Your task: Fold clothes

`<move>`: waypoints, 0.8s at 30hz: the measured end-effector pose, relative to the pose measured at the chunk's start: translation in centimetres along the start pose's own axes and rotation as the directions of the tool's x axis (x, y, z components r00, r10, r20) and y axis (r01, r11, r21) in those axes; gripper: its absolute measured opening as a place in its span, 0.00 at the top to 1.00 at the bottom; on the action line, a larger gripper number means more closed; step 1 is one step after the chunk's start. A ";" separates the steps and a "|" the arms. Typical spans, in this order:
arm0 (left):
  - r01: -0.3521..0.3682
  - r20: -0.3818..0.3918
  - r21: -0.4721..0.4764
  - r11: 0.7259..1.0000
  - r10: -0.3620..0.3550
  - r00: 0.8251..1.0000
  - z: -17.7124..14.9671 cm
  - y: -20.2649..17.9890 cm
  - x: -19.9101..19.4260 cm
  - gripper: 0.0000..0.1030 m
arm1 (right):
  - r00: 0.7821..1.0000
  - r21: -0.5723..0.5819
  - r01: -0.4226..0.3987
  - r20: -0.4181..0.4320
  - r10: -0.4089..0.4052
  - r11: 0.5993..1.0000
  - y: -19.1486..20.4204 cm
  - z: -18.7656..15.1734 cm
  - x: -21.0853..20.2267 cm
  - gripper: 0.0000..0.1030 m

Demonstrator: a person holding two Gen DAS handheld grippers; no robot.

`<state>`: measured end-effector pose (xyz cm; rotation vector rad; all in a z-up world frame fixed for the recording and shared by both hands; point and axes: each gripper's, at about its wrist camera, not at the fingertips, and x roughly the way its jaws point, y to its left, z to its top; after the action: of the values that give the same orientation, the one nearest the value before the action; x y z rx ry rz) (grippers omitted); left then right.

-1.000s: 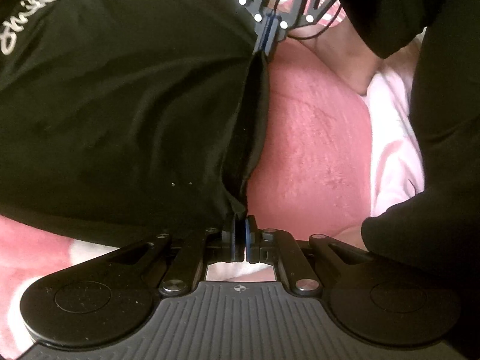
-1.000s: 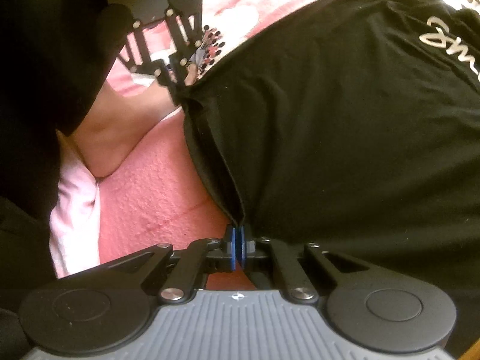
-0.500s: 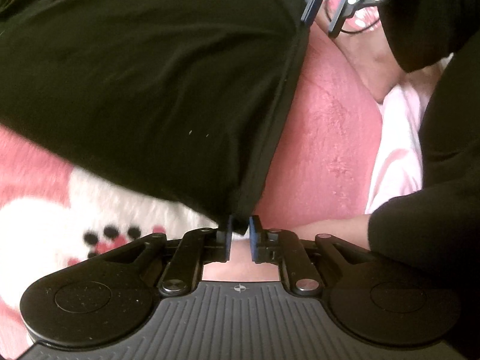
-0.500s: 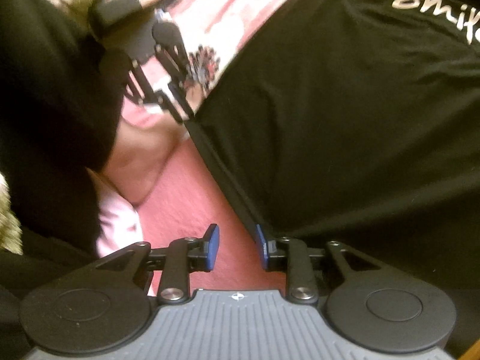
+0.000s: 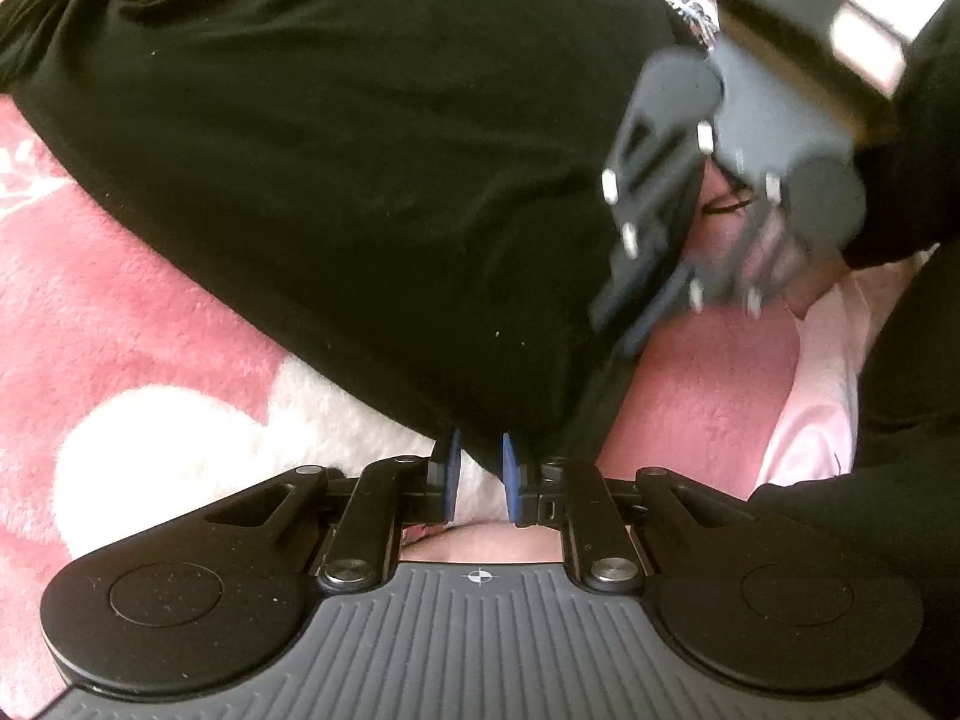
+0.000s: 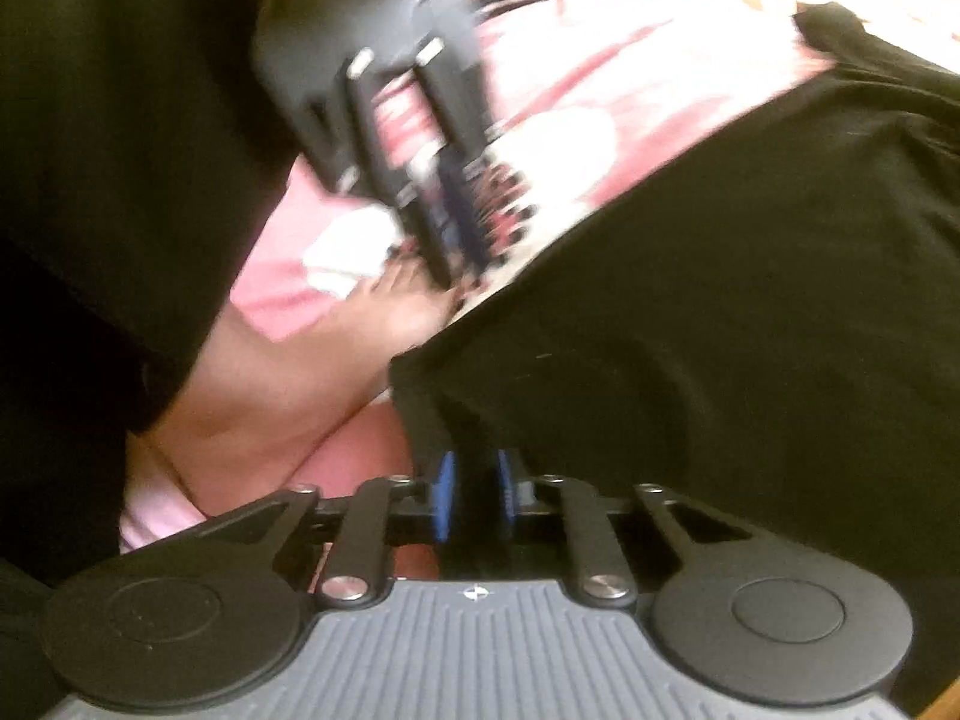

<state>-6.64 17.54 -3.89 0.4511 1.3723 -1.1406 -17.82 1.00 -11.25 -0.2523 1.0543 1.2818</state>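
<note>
Shirt (image 5: 360, 180), black with white lettering, lies spread on a pink and white blanket (image 5: 120, 330). Its corner reaches down between the blue pads of the left gripper (image 5: 478, 468), whose jaws have just been opening and stand slightly apart, not pressing the cloth. The right gripper (image 6: 474, 495) has just been closing; dark cloth of the shirt's edge sits between its pads, but blur hides whether they pinch it. A bare foot (image 6: 288, 372) rests left of the right jaws.
</note>
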 end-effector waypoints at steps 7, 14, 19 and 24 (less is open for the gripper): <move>-0.025 0.035 -0.021 0.999 0.025 0.999 0.0 -0.1 0.0 0.87 | 0.998 -0.065 0.026 0.066 -0.022 0.998 2.1 1.1 -0.3 0.87; -0.025 0.109 -0.055 0.998 0.031 0.994 0.8 -0.6 -0.3 0.87 | 0.998 -0.009 0.053 0.033 -0.053 0.999 1.8 0.6 1.6 0.87; 0.012 0.136 -0.035 0.999 -0.007 0.991 2.1 -2.4 1.4 0.87 | 0.986 0.072 0.113 0.111 -0.121 0.991 1.1 -0.4 -3.1 0.87; -0.004 0.068 0.035 0.999 0.002 0.998 3.0 -4.2 4.1 0.87 | 0.862 0.516 0.320 0.189 -0.470 0.795 -4.8 -4.4 -13.4 0.85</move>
<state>-9.31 11.77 -5.52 0.4358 1.2945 -1.1686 -14.81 -12.36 -5.38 0.0967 0.9416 0.6223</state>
